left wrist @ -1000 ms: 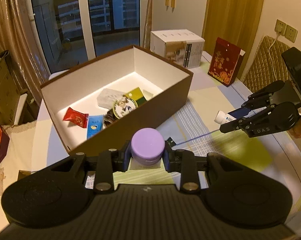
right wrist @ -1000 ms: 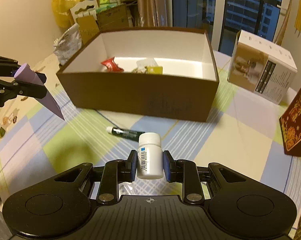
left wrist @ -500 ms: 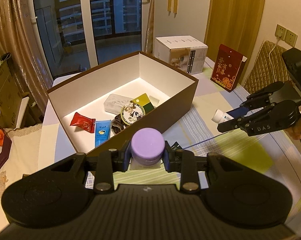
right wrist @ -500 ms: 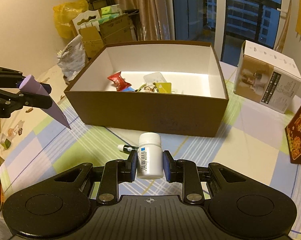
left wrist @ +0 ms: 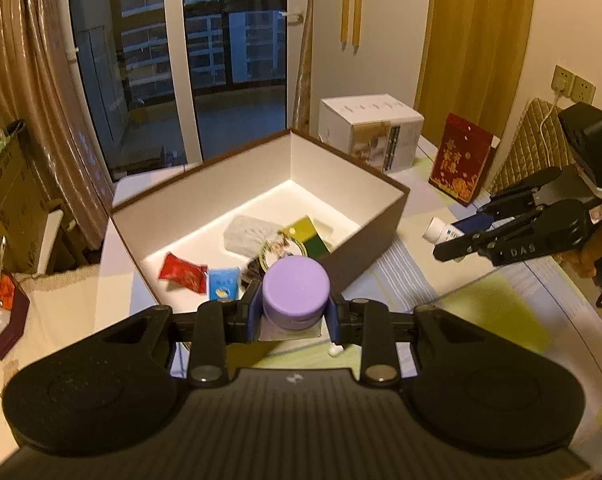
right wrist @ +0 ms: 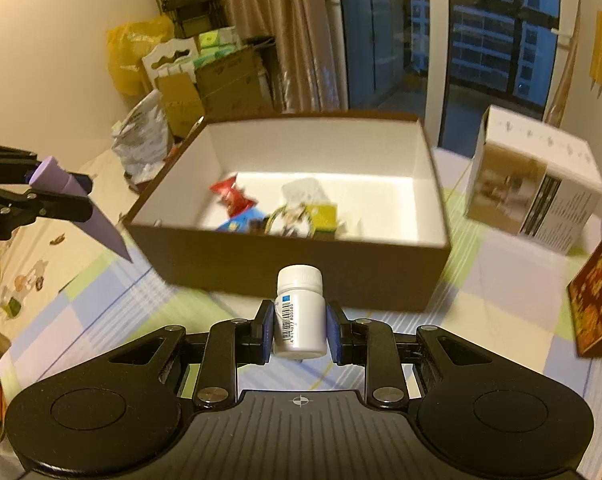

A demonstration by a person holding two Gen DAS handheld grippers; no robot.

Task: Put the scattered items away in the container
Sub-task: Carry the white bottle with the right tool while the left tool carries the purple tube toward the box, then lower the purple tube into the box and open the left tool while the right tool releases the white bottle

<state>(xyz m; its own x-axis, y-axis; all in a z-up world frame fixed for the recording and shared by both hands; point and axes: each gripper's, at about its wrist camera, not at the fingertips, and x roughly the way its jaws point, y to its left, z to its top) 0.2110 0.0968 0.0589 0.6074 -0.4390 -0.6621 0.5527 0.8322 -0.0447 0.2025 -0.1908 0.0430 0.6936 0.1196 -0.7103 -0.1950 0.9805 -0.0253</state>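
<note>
Left wrist view: the left gripper (left wrist: 295, 312) pinches a purple tube (left wrist: 295, 294) by its capped end, held up at the near rim of the brown box (left wrist: 375, 232). Step in hand, as I judge it: carrying to the box. Next move calls for going forward over the rim until the tube is clear above the floor, then spreading the fingers. Box floor holds a red packet (left wrist: 182, 277), a blue packet (left wrist: 223, 285), a grey-white pouch (left wrist: 248, 232), a round badge (left wrist: 279, 249) and a yellow-green card (left wrist: 306, 233), bunched at the near side; the far half is bare. A small white bit lies on the cloth under the gripper; cannot tell what.

Right wrist view: the right gripper (right wrist: 299, 330) is pressed onto a white bottle (right wrist: 301, 312), cap up, in front of the box's near wall (right wrist: 301, 276), not yet over it. It needs a lift and a forward reach before release. A white carton (right wrist: 533, 188) stands just right of the box.
</note>
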